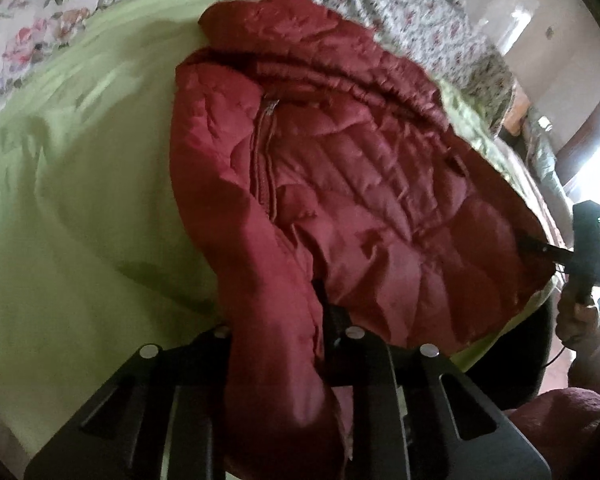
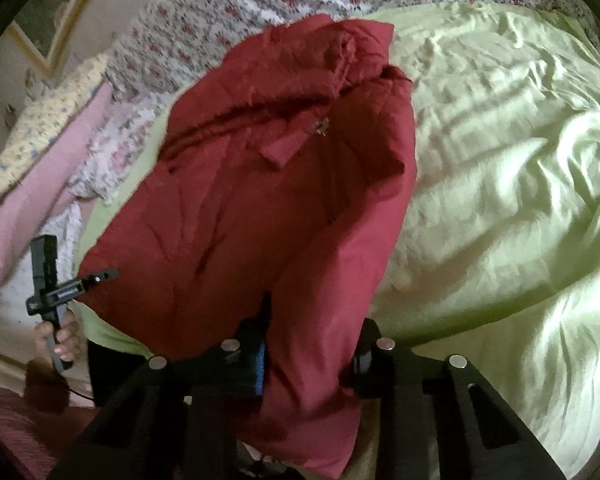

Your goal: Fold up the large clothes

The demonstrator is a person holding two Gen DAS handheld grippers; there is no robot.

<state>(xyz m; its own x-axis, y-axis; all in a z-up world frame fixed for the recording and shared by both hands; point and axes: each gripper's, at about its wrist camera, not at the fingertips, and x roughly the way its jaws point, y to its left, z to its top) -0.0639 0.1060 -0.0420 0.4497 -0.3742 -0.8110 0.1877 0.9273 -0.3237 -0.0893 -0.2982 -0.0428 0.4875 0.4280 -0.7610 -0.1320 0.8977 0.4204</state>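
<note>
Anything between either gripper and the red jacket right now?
Nothing visible. The left gripper and right gripper each already pinch a fold of the red jacket, which lies on the green sheet.

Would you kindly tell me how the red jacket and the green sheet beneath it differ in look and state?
The red jacket is quilted and puffy; the green sheet is thin, with loose wrinkles. The jacket has a zipper; the sheet shows no fastening. Part of the jacket is gathered between the jaws of both the left gripper and right gripper; the sheet lies free. Both are plain-coloured fabric.
</note>
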